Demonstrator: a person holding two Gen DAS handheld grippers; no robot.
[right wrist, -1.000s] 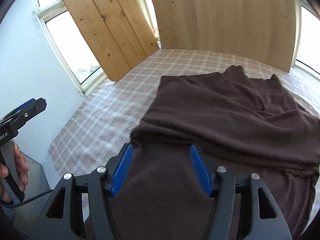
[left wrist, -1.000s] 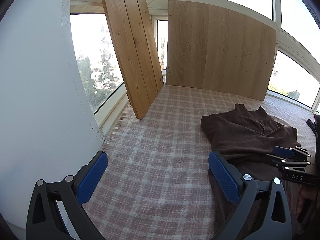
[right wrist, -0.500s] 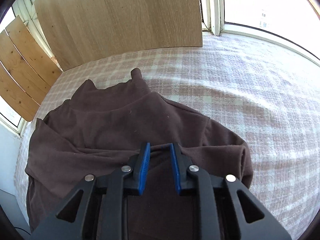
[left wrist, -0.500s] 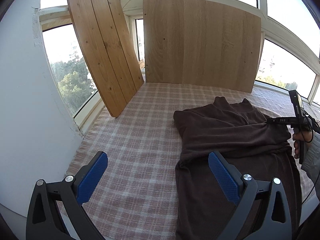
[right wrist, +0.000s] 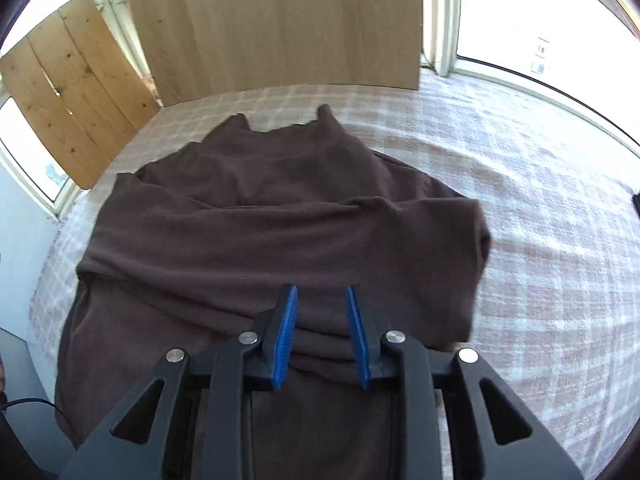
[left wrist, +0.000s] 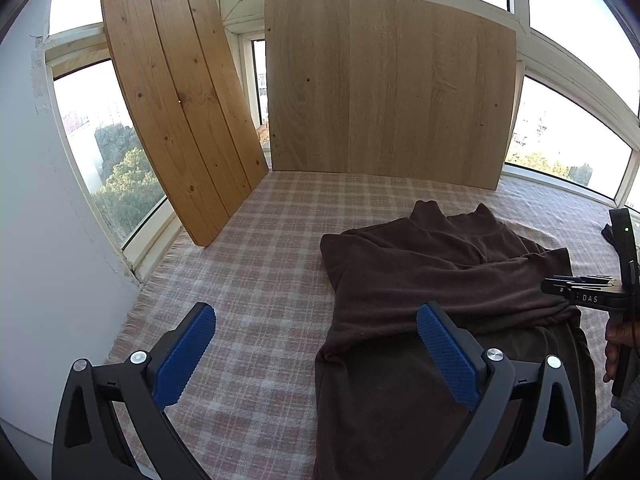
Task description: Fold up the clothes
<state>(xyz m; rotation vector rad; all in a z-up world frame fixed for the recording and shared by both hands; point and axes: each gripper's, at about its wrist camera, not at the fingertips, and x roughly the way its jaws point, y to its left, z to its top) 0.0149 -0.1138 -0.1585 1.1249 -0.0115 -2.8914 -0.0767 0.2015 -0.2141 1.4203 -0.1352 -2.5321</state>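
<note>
Brown garment [right wrist: 280, 232] beneath right tongs [right wrist: 322, 332]

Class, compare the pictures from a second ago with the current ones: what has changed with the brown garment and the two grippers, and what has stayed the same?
The right gripper crossed to the brown garment's right side and narrowed its fingers, which have just reopened slightly; no cloth is visibly pinched. The left gripper stayed wide open and empty. The garment, checked cloth and wooden boards stayed put.

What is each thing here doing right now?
Dark brown fleece garment: partly folded, rumpled, lying on the cloth.
Pink checked cloth: spread flat.
Left gripper: jaws wide open, empty.
Right gripper: jaws narrowly apart, just been opening, garment fold between them.
Slatted wooden board: leaning, tilted.
Plain wooden panel: standing upright.
</note>
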